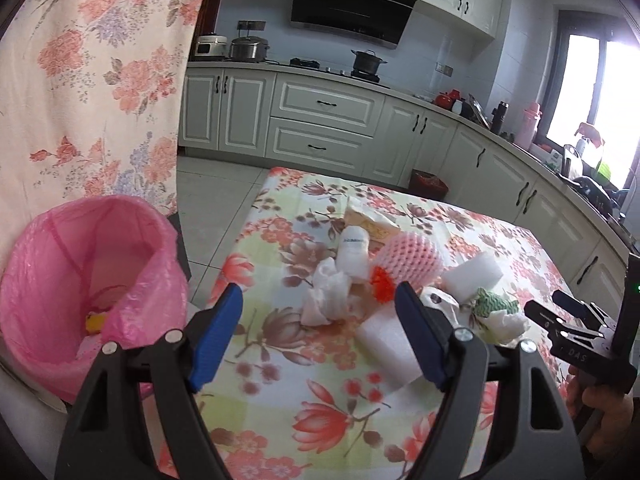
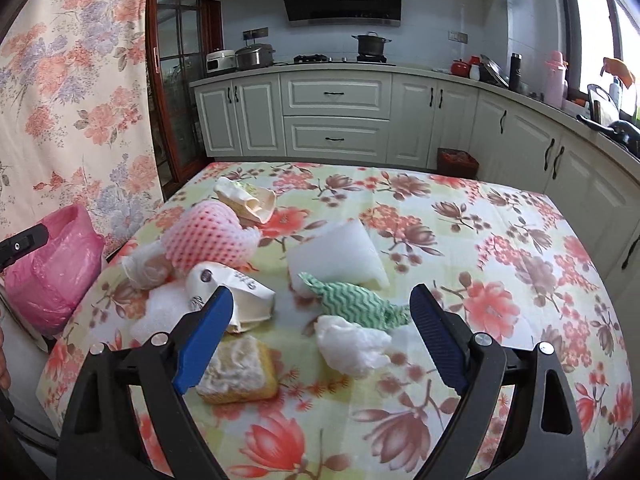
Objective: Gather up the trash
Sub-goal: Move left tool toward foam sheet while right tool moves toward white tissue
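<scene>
Trash lies in a heap on the floral table (image 1: 352,400) (image 2: 500,240): a pink foam fruit net (image 1: 408,256) (image 2: 204,236), crumpled white tissues (image 1: 324,292) (image 2: 352,344), a green-white wavy cloth (image 2: 356,300) (image 1: 492,300), white foam blocks (image 2: 340,256) (image 1: 472,272), a white paper cup (image 2: 236,296) and a yellow sponge piece (image 2: 240,372). A bin with a pink bag (image 1: 88,280) (image 2: 52,264) stands left of the table. My left gripper (image 1: 320,332) is open and empty above the table's near left part. My right gripper (image 2: 320,340) is open and empty, over the tissue and sponge; it also shows in the left wrist view (image 1: 560,312).
A floral curtain (image 1: 88,80) hangs at the left behind the bin. Kitchen cabinets (image 1: 320,120) and a counter with pots run along the back and right. A small dark red bin (image 2: 456,160) stands on the floor beyond the table.
</scene>
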`<state>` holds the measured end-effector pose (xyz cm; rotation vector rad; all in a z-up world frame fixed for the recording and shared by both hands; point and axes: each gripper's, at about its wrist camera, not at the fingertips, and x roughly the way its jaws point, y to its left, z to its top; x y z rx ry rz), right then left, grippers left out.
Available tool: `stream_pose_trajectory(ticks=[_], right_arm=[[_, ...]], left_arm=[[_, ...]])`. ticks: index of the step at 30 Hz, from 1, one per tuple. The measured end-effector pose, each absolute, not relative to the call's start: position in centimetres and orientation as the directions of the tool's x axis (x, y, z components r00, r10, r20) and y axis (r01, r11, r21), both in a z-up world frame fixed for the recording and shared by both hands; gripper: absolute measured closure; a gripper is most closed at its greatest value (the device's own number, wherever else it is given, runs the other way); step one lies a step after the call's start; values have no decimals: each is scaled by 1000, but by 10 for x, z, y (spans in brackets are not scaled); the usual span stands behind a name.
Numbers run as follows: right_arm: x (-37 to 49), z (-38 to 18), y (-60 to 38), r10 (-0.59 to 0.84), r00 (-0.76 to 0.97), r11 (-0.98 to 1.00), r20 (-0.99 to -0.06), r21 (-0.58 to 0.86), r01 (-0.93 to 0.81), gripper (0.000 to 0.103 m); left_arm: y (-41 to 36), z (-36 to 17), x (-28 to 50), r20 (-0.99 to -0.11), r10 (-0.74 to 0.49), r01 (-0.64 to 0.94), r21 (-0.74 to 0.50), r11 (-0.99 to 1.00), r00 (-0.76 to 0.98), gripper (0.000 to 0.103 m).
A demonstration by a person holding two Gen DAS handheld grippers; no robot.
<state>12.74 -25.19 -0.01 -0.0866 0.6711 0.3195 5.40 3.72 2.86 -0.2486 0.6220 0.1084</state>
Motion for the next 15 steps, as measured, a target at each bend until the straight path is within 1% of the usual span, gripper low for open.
stream_pose_trajectory(ticks=[5,9,15], right_arm=[[131,-16,-270,241,721,956,-649,30,-292,18],[134,-26,-275,232,706,959,-669,35,-282,18],[144,-42,-273,226,672,957,-705,33,-287,19]], left_arm=[[-1,14,70,-619,-39,-114,-205,972,785,27],[-26,0,80,-644,-82,-78,-216,973,760,25],[-44,-24,99,-691,-107,-80,-233,969,714,25]])
